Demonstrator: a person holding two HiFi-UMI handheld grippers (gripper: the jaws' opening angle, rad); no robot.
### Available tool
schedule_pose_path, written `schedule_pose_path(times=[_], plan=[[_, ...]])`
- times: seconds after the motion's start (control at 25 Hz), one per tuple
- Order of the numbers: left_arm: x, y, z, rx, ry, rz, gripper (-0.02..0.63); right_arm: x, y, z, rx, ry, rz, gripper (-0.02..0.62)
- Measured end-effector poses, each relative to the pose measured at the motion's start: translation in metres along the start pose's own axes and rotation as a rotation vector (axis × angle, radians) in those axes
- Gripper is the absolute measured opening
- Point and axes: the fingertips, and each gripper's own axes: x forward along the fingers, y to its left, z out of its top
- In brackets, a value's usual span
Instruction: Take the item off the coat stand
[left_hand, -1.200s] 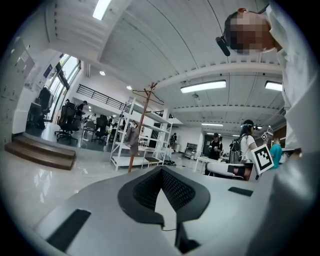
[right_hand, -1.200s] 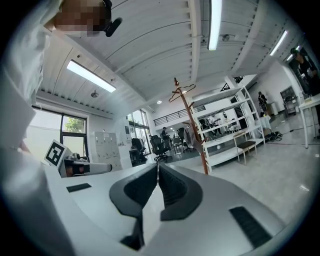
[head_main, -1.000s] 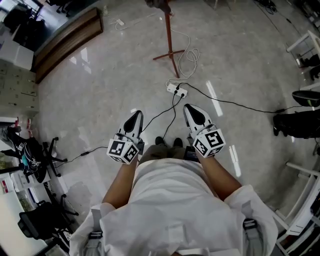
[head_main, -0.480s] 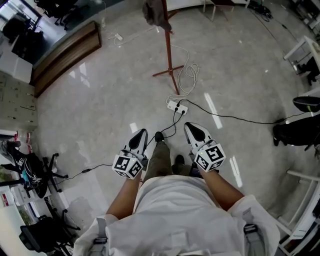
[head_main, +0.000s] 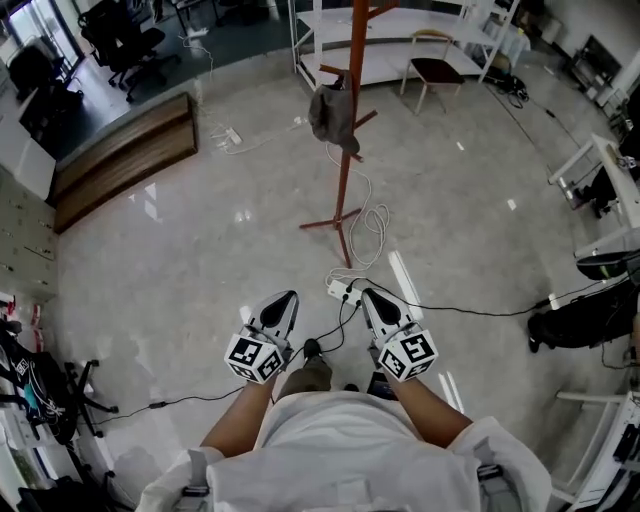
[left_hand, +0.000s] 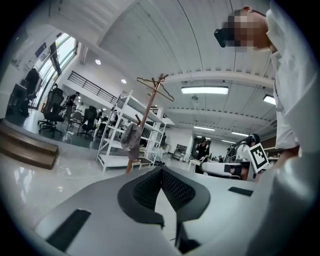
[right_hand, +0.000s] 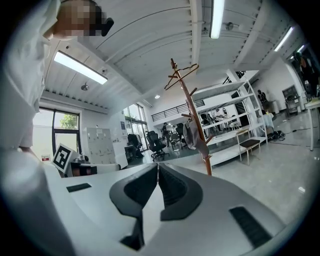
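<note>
**Coat stand** (head_main: 345, 150): reddish-brown pole on splayed feet, upright on the floor; the landmark for every entry below.

**Item** (head_main: 333, 115): grey cloth piece, a cap or a small garment, I cannot tell which; hung on a side peg of the coat stand, part-way up the pole; limp, carried by the peg alone; untouched. The same piece shows against the pole in the left gripper view (left_hand: 131, 140) and the right gripper view (right_hand: 195, 136).

**Wire hanger** (right_hand: 182, 75): at the top of the coat stand, above the item; bare.

**Left gripper** (head_main: 282, 305): well short of the coat stand, low before the person's body, nose toward the stand; jaws together, nothing between them.

**Right gripper** (head_main: 368, 297): beside the left, equally far from the coat stand; jaws together, likewise empty. Both seem held shut and low as a carrying posture for the walk up; the task looks barely begun, with the approach to finish and the jaws to part before any grip.

**Power strip** (head_main: 343, 291): on the floor between the stand's feet and the grippers, its cables trailing past the base; probably a tripping risk on the way in.

**Chair** (head_main: 437, 72): beyond the coat stand, near white shelving; no part in the task.
</note>
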Motion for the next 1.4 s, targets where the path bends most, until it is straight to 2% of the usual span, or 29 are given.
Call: schedule_pose_path(times=[0.32, 0.56, 0.72, 0.92, 1.08, 1.2, 1.4], plan=[[0.044, 0.068, 0.049, 0.025, -0.015, -0.071, 0.015, 0.075, -0.010, 0.035, -0.049, -0.021, -0.078, 0.026], [0.070, 0.100, 0.066, 0.019, -0.018, -0.092, 0.015, 0.109, -0.018, 0.061, -0.107, -0.044, -0.084, 0.028], [0.096, 0.120, 0.079, 0.028, -0.021, -0.098, 0.015, 0.132, -0.032, 0.075, -0.094, -0.054, -0.091, 0.028], [0.151, 0.146, 0.105, 0.056, -0.018, -0.113, 0.015, 0.170, -0.069, 0.097, -0.092, -0.079, -0.097, 0.035], [0.197, 0.167, 0.121, 0.055, 0.019, -0.134, 0.018, 0.214, -0.100, 0.114, -0.076, -0.086, -0.097, 0.091], [0.232, 0.177, 0.135, 0.076, 0.035, -0.147, 0.022, 0.246, -0.119, 0.130, -0.078, -0.089, -0.082, 0.104], [0.287, 0.189, 0.159, 0.115, 0.046, -0.158, 0.087, 0.287, -0.151, 0.147, -0.091, -0.085, -0.083, 0.134]])
